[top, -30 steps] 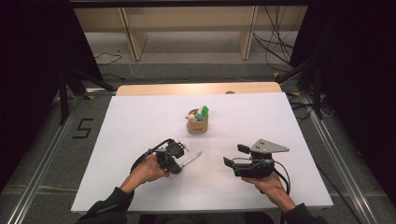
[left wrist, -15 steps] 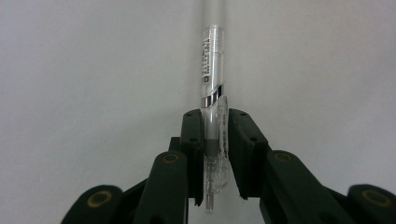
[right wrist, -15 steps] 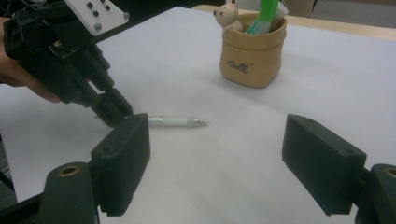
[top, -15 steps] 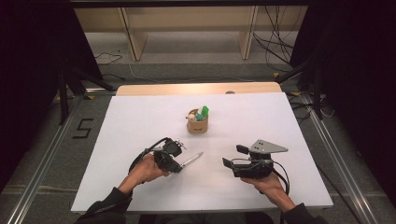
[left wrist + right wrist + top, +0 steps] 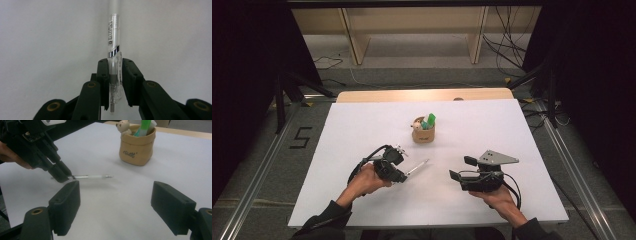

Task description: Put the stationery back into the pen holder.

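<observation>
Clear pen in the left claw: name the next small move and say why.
Probably carry the clear pen toward the tan pen holder. The left claw already grips its clip end, the tip points roughly toward the holder, and white table lies between them.

The left hand-held gripper (image 5: 404, 174) has lifted the pen (image 5: 418, 167) slightly.

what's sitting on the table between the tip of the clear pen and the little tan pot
Nothing: in the high view, bare white table separates the clear plastic pen, held in the left gripper, from the small tan fabric pot. The right gripper view agrees.
</observation>
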Demonstrator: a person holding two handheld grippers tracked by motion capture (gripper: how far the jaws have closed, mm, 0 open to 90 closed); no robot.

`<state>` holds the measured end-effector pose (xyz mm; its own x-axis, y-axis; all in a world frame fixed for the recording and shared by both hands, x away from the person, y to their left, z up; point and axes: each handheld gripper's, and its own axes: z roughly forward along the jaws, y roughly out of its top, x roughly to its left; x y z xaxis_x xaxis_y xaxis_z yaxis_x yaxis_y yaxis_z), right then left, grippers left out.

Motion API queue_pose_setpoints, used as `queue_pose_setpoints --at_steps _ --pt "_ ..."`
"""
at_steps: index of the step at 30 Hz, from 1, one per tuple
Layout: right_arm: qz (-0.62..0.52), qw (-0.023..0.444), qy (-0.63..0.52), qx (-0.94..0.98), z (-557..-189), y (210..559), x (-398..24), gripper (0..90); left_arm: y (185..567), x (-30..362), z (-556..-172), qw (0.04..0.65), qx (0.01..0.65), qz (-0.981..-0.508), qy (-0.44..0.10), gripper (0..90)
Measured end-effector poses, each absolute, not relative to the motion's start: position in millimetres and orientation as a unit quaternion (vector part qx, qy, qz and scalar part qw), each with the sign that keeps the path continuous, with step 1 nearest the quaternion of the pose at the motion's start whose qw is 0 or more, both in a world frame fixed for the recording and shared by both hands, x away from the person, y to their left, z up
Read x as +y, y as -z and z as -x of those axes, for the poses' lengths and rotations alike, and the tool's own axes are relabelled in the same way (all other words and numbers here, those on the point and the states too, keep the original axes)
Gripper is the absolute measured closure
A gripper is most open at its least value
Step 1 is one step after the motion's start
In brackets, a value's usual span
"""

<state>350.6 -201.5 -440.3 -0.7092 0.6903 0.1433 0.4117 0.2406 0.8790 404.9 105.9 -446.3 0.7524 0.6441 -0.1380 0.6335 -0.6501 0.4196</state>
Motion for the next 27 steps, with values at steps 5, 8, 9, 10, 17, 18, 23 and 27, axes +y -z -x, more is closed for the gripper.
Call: queue_pose_setpoints --at_steps 5,8,9,10,17,18,23,27 --pt "-0.357 0.135 -0.505 0.774 -350.4 440.5 -200.8 24.4 441.7 108.5 -402.8 0.267 0.36 -0.894 -0.007 76.5" --pt "-0.36 0.126 -0.509 0.771 -350.7 440.9 -200.2 24.4 440.7 109.9 -401.5 0.292 0.362 -0.885 -0.008 76.5" --pt "-0.361 0.124 -0.511 0.77 -350.8 441.2 -199.8 24.4 440.3 109.9 -400.4 0.304 0.367 -0.879 -0.01 76.5" --pt "-0.364 0.121 -0.513 0.768 -350.8 441.5 -199.2 24.4 439.6 110.5 -400.1 0.308 0.364 -0.879 -0.009 76.5" --pt "-0.381 0.082 -0.535 0.75 -352.7 441.9 -193.2 23.6 433.9 108.9 -391.9 0.369 0.365 -0.854 -0.018 76.5" --pt "-0.383 0.076 -0.538 0.747 -353.0 441.9 -192.1 23.6 433.4 108.1 -390.4 0.376 0.367 -0.851 -0.02 76.4" --pt "-0.403 0.049 -0.555 0.726 -356.3 441.4 -187.8 25.2 430.4 104.8 -383.4 0.405 0.358 -0.841 -0.033 76.4" --pt "-0.408 0.042 -0.561 0.719 -359.7 442.8 -183.1 27.5 430.9 101.9 -379.2 0.422 0.351 -0.835 -0.038 76.4"
